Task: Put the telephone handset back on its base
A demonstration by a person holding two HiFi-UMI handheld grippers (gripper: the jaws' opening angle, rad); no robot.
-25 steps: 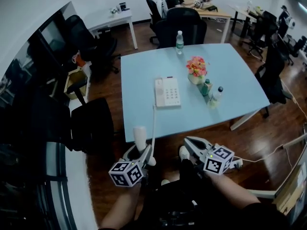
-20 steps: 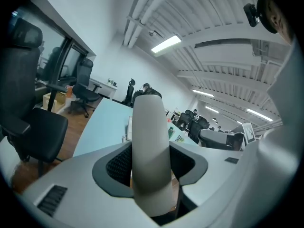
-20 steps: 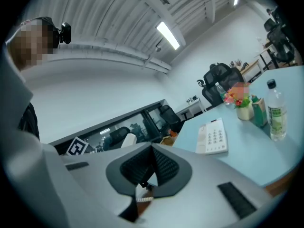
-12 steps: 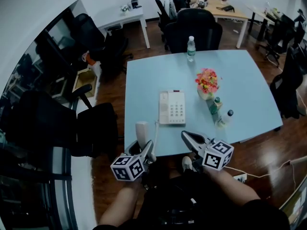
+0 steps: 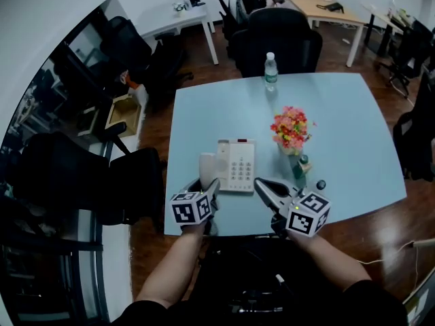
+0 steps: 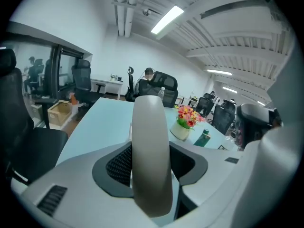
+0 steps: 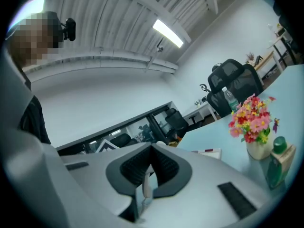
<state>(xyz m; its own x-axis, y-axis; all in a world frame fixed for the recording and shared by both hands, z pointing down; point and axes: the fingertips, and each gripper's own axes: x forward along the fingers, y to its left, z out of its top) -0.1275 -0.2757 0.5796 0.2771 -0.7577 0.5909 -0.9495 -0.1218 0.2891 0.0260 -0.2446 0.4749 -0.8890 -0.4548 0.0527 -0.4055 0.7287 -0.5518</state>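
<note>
The white phone base (image 5: 237, 166) with its keypad lies on the light blue table (image 5: 204, 114), near the front edge. My left gripper (image 5: 206, 186) is shut on the pale handset (image 5: 207, 169) and holds it upright just left of the base. In the left gripper view the handset (image 6: 151, 160) fills the gap between the black pads (image 6: 118, 164). My right gripper (image 5: 259, 183) is shut on nothing and hovers at the base's front right corner. The right gripper view looks past the right gripper (image 7: 153, 147) to the base (image 7: 209, 152).
A vase of pink and yellow flowers (image 5: 291, 130), a green bottle (image 5: 301, 166) and a small clear bottle (image 5: 319, 185) stand right of the base. A water bottle (image 5: 270, 64) is at the far edge. Black office chairs (image 5: 275, 36) ring the table, one at the left (image 5: 132, 178).
The table has come much closer. Both grippers have moved from off the table's front edge to over it, and the handset is now right beside the base.
</note>
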